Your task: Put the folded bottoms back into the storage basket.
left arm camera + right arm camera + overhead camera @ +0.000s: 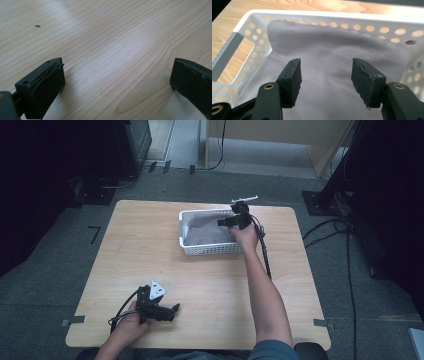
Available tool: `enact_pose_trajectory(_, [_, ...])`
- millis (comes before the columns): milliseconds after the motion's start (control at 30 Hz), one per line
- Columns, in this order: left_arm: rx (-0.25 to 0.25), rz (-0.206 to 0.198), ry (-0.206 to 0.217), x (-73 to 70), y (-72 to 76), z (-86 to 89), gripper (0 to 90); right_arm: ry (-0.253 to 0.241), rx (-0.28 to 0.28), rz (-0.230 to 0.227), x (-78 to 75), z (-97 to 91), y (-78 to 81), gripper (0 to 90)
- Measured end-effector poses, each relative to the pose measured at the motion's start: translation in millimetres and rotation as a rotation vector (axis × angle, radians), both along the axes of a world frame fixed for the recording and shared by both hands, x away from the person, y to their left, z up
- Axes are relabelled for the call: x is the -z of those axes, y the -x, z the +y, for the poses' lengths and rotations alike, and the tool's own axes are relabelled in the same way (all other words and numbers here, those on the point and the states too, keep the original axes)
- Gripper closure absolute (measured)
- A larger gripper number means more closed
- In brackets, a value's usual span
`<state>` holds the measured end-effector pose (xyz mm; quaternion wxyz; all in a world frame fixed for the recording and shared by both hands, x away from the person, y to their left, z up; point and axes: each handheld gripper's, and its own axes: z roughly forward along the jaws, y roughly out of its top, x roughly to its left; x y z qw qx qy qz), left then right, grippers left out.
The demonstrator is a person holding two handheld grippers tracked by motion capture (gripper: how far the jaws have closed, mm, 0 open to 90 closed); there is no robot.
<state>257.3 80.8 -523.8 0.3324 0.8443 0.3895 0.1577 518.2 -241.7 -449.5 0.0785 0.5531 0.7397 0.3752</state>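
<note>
A white perforated basket [186, 249] stands at the far middle of the wooden table, with a grey cloth [205, 234] lying inside it. My right gripper [223, 222] hangs over the basket's right end and points into it. In the right gripper view its jaws stand apart above the grey cloth [329, 62], with nothing between them, inside the basket [249, 27]. My left gripper [176, 308] rests low near the table's front left edge. In the left gripper view its jaws are wide apart over bare wood.
The table [150, 250] is light wood with rounded corners. A cable [264, 254] trails from the right gripper along the forearm. Black stands and cables [340, 225] lie on the grey floor to the right, beyond the table edge. A small dark speck [37, 25] marks the wood.
</note>
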Motion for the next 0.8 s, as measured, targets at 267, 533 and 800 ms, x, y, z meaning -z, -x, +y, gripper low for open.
enact_pose_trajectory(267, [-0.001,0.000,0.001,0.0,0.0,-0.1,0.0,0.016,-0.046,-0.063,-16.4,-4.3,22.2,39.9])
enact_pose_trajectory(533, [0.000,0.000,-0.002,-0.1,0.0,0.1,0.0,0.049,-0.094,-0.107,-24.1,-7.9,45.7,38.6])
enact_pose_trajectory(800, [0.001,0.000,-0.003,-0.1,0.0,0.2,0.0,0.033,-0.124,-0.133,-26.1,-15.0,71.9,38.6])
